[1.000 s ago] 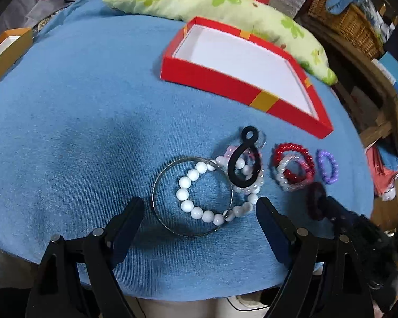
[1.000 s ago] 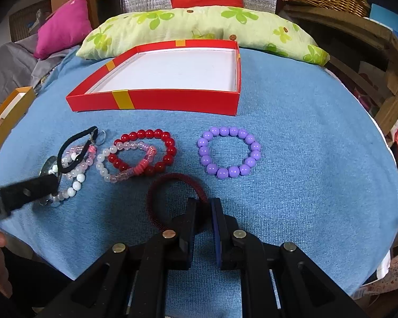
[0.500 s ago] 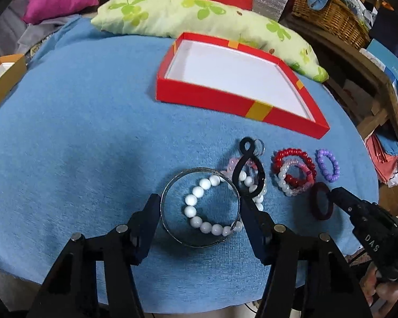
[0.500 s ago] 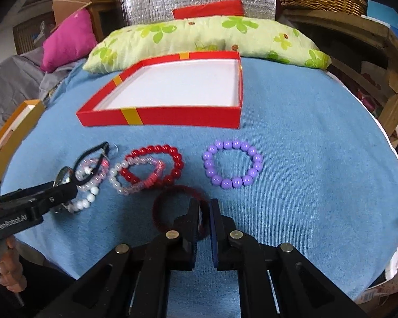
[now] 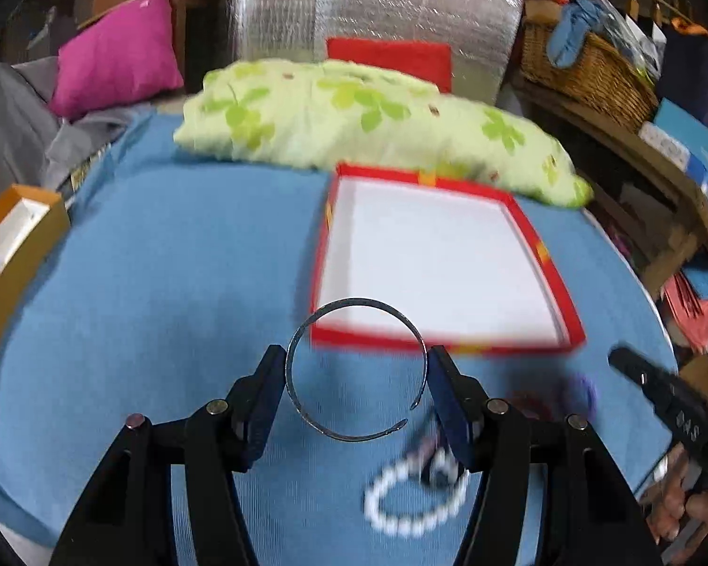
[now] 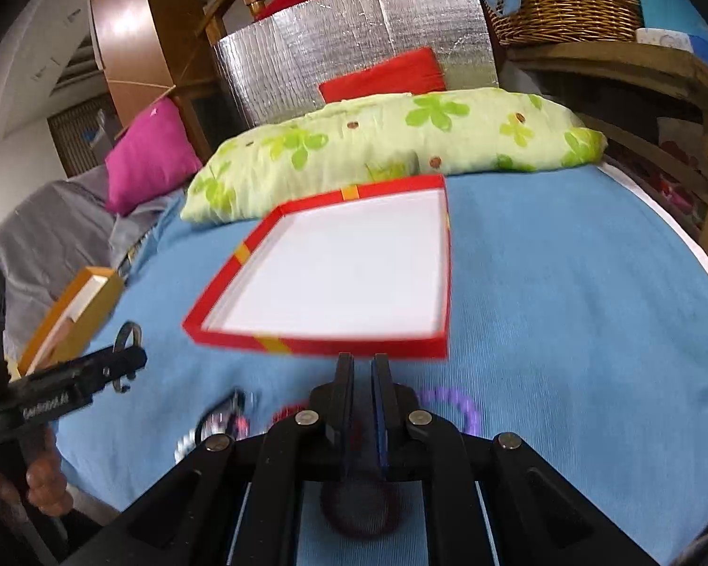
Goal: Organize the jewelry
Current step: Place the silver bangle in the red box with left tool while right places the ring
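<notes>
My left gripper (image 5: 356,368) is shut on a silver open bangle (image 5: 354,302) and holds it above the blue cloth, just in front of the empty red box (image 5: 561,292). My right gripper (image 6: 362,368) is shut on a dark red ring bracelet (image 6: 358,514) that hangs below the fingers, close to the box's near wall (image 6: 316,344). A white bead bracelet (image 5: 401,514) and a purple bead bracelet (image 6: 467,408) lie on the cloth beneath. Other bracelets show only as blurs.
A green flowered pillow (image 5: 354,113) lies behind the box. An orange box (image 5: 19,240) stands at the left edge. A pink cushion (image 6: 146,160), foil panel (image 6: 354,47) and wicker basket (image 6: 561,4) are beyond. The cloth (image 6: 566,283) drops off at the right.
Both grippers have lifted and moved toward the red box. The left closed on the silver bangle and raised it; the right raised the dark red bracelet off the cloth.
</notes>
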`<state>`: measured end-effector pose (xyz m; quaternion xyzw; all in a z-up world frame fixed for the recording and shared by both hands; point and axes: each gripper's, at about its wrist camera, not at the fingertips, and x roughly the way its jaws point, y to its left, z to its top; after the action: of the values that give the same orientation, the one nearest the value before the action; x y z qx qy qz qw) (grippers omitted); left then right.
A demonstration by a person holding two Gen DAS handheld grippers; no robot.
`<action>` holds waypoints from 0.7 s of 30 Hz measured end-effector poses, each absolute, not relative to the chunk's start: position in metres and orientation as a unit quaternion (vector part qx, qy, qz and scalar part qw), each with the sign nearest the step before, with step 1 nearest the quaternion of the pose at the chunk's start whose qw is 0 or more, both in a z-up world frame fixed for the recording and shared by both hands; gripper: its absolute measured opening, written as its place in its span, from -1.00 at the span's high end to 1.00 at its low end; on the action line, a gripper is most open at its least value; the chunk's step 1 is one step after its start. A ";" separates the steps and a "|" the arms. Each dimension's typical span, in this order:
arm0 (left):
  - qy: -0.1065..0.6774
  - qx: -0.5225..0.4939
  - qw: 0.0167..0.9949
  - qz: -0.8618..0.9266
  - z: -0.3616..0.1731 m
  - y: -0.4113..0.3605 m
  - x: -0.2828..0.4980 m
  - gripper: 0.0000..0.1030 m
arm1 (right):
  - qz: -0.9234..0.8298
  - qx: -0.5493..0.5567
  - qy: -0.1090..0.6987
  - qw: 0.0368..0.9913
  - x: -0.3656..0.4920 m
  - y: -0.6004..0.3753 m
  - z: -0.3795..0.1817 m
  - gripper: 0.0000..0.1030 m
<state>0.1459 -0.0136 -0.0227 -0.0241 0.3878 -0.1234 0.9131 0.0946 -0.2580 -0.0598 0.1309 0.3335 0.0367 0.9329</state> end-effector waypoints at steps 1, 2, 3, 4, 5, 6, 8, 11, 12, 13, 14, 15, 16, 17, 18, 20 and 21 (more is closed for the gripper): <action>0.386 -0.027 0.914 -0.121 -0.020 -0.014 0.151 -0.21 | 0.038 0.136 0.336 0.931 0.099 -0.262 -0.059 0.84; 0.383 -0.031 0.916 -0.120 -0.018 -0.014 0.155 -0.21 | 0.042 0.144 0.344 0.927 0.103 -0.267 -0.060 0.84; 0.377 -0.036 0.917 -0.123 -0.017 -0.014 0.157 -0.21 | 0.044 0.154 0.352 0.922 0.105 -0.272 -0.061 0.84; 0.373 -0.038 0.918 -0.126 -0.018 -0.014 0.158 -0.21 | 0.042 0.158 0.354 0.921 0.104 -0.275 -0.062 0.84; 0.372 -0.038 0.919 -0.127 -0.020 -0.015 0.159 -0.21 | 0.046 0.161 0.360 0.918 0.100 -0.279 -0.065 0.84; 0.376 -0.035 0.917 -0.128 -0.024 -0.017 0.162 -0.21 | 0.048 0.157 0.362 0.918 0.099 -0.279 -0.066 0.84; 0.389 -0.038 0.911 -0.128 -0.031 -0.021 0.167 -0.21 | 0.046 0.142 0.354 0.923 0.098 -0.278 -0.065 0.84; 0.398 -0.045 0.906 -0.134 -0.036 -0.027 0.172 -0.21 | 0.071 0.153 0.338 0.926 0.100 -0.281 -0.058 0.84; 0.396 -0.044 0.907 -0.136 -0.036 -0.029 0.172 -0.21 | 0.074 0.157 0.335 0.926 0.103 -0.282 -0.056 0.84; 0.393 -0.041 0.908 -0.137 -0.036 -0.030 0.172 -0.21 | 0.078 0.163 0.335 0.925 0.105 -0.284 -0.055 0.84; 0.391 -0.037 0.909 -0.138 -0.037 -0.031 0.172 -0.21 | 0.079 0.167 0.336 0.924 0.108 -0.285 -0.055 0.84; 0.393 -0.036 0.908 -0.139 -0.039 -0.031 0.172 -0.21 | 0.080 0.164 0.340 0.922 0.110 -0.285 -0.055 0.84; 0.398 -0.036 0.906 -0.140 -0.042 -0.031 0.174 -0.21 | 0.091 0.158 0.354 0.917 0.112 -0.284 -0.056 0.84; 0.403 -0.036 0.904 -0.140 -0.043 -0.031 0.175 -0.21 | 0.107 0.154 0.374 0.908 0.111 -0.281 -0.061 0.83; 0.406 -0.035 0.903 -0.139 -0.044 -0.030 0.176 -0.21 | 0.116 0.148 0.396 0.899 0.110 -0.278 -0.066 0.83; 0.409 -0.032 0.902 -0.135 -0.045 -0.029 0.175 -0.21 | 0.117 0.128 0.442 0.880 0.104 -0.271 -0.081 0.73; 0.408 -0.031 0.902 -0.135 -0.044 -0.028 0.174 -0.21 | 0.114 0.111 0.467 0.870 0.098 -0.266 -0.090 0.54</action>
<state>0.1744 -0.0280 -0.0440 -0.0311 0.4079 -0.1346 0.9025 0.0980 -0.2661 -0.0896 0.1110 0.4673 0.1138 0.8697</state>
